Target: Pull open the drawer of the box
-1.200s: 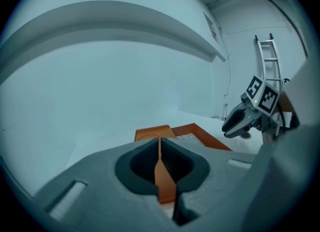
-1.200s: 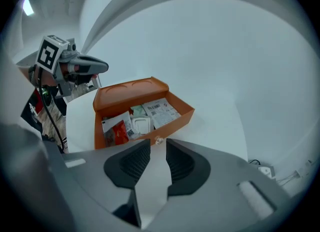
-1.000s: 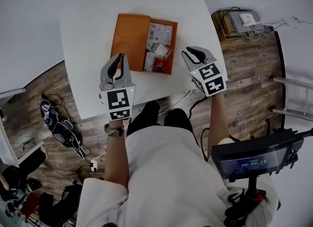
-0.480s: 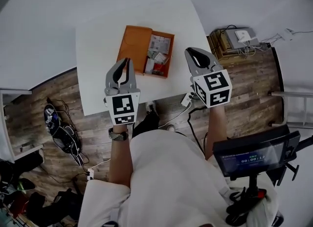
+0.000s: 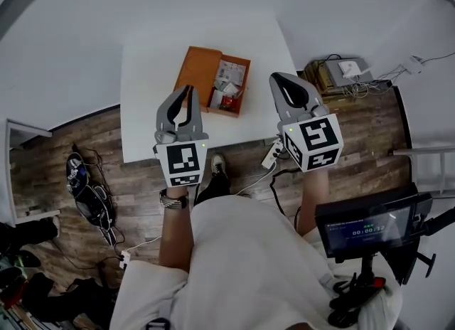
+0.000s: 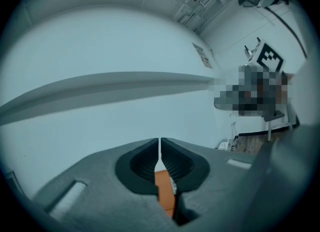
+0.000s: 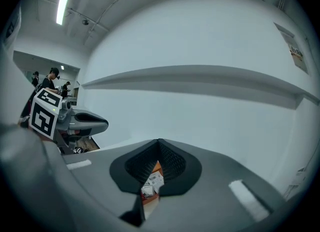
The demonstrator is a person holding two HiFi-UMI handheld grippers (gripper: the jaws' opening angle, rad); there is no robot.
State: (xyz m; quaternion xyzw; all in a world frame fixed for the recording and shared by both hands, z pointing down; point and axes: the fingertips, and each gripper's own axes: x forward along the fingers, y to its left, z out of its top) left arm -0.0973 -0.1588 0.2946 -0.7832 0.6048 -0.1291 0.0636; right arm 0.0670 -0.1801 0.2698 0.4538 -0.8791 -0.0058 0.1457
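Box [image 5: 198, 72] on table [image 5: 149, 108], power strip [image 5: 271, 155] beside

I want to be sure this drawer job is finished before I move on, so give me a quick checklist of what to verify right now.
1. The drawer is pulled out of the orange box: ok, its contents show.
2. The left gripper is empty: ok, jaws together on nothing.
3. The right gripper is empty: ok, jaws have just closed with nothing between them.
4. Both grippers are clear of the orange box: ok, neither touches it.
5. The orange box sits well in from the edges of the table: ok.
6. The drawer is at full travel: cannot tell.
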